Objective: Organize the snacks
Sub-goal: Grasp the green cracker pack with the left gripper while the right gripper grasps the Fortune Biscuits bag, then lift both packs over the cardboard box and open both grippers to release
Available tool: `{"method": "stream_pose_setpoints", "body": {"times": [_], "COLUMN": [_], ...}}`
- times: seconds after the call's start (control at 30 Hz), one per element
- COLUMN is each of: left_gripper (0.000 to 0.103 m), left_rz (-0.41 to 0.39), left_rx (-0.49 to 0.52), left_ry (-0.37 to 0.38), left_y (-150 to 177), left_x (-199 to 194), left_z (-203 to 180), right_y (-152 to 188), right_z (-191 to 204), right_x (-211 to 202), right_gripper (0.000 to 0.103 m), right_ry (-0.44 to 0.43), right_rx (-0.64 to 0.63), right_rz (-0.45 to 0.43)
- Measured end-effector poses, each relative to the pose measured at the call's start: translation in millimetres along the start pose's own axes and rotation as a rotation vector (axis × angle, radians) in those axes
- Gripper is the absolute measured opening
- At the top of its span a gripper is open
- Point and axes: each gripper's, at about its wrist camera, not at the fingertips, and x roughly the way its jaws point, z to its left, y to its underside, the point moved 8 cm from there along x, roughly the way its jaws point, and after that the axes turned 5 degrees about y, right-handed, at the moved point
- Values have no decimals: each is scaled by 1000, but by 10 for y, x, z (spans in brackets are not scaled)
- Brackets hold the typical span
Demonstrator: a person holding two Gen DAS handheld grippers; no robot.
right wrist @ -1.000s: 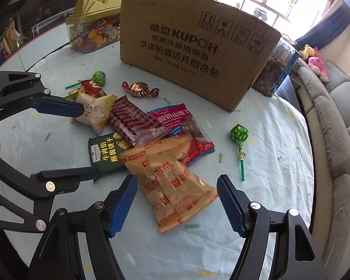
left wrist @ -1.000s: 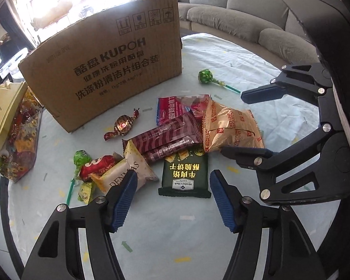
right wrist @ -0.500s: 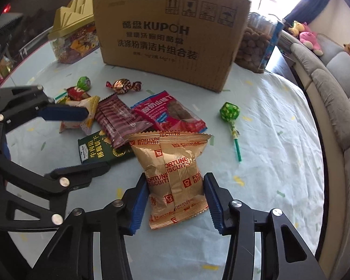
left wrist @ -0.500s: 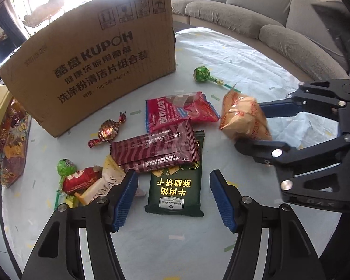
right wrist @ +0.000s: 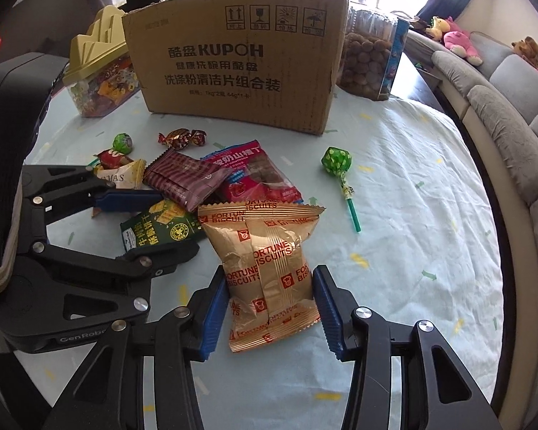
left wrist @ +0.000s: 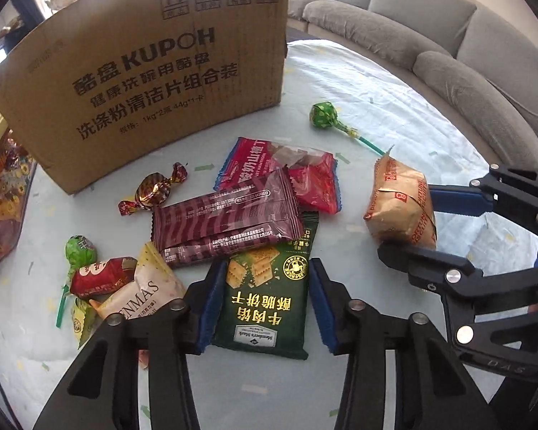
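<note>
My left gripper (left wrist: 267, 272) points down at a dark green cracker packet (left wrist: 265, 308) lying flat on the pale tablecloth. Its jaws are closing, and both blue pads touch the packet's long edges. My right gripper (right wrist: 270, 279) is shut on a gold Fortune Biscuits packet (right wrist: 272, 251), held by its lower half and raised a little off the cloth. From the left wrist view that gold packet (left wrist: 398, 208) hangs at the right between the right gripper (left wrist: 409, 222) fingers. A brown KUPOH cardboard box (right wrist: 233, 64) stands at the back of the table.
A maroon wafer pack (left wrist: 226, 222) overlaps the green packet's far end, with a red packet (left wrist: 290, 168) behind it. A green lollipop (left wrist: 324, 116), a wrapped candy (left wrist: 154, 190) and small snacks (left wrist: 118, 279) lie around. Two snack tubs (right wrist: 100, 71) (right wrist: 369, 61) flank the box. A grey sofa (left wrist: 448, 53) curves around the table.
The right gripper closed on the gold biscuit packet and lifted it off the pile. The left gripper sank toward the green cracker packet and its jaws narrowed onto it.
</note>
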Motion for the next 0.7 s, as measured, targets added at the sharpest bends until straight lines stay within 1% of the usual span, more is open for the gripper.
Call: {"method": "stream_pose_setpoints", "body": {"times": [0.1, 0.3, 0.5, 0.7], "left_gripper": [44, 44, 44, 44], "left_rz": [0, -31, -114, -201], "left_rx": [-29, -66, -69, -111], "left_ry": [22, 25, 18, -20], "left_y": [21, 87, 75, 1], "left_x": [-45, -271, -576, -869], "left_z": [3, 0, -51, 21], "right_y": [-8, -33, -48, -115], "right_z": [3, 11, -20, 20], "right_x": [-26, -124, -297, -486], "right_gripper": [48, 48, 48, 48], "right_ry": [-2, 10, 18, 5], "right_rx": [9, -1, 13, 26], "right_rz": [-4, -23, -57, -98]}}
